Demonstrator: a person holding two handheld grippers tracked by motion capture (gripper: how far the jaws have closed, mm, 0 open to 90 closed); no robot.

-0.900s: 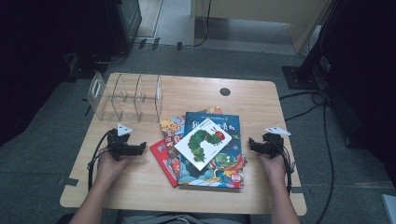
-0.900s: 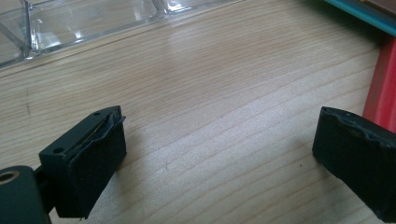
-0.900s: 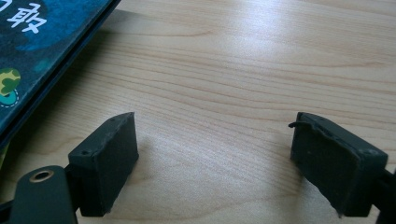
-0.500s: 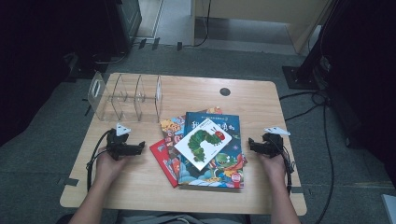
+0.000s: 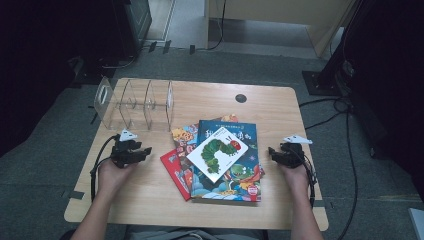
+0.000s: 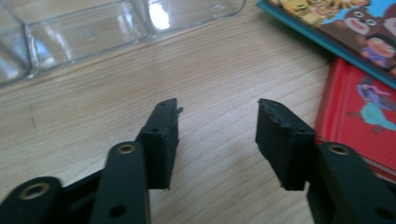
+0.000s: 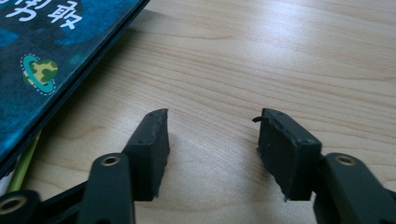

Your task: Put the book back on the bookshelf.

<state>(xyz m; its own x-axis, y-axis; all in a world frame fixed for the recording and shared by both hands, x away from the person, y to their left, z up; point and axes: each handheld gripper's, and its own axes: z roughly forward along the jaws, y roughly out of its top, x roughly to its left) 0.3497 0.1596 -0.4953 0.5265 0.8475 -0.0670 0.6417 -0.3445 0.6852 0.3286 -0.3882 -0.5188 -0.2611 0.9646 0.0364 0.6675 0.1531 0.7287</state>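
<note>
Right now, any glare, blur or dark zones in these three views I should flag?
High view: table evenly lit, surroundings fall to near black at both sides, picture slightly soft. Left gripper view: bright glare spots on the clear rack, books and rack soft, jaws sharp. Right gripper view: blue book blurred at the edge, soft shadow along it, wood grain clear.

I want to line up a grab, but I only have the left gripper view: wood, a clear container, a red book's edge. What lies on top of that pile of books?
Observer: A white book with a green caterpillar tops the pile, lying askew.
Operator: Is my right gripper holding anything?
Observer: No. The right gripper is open over bare table, beside the dark blue book.
Operator: How is the clear container divided?
Observer: The clear rack has upright dividers that form slots, all empty.
</note>
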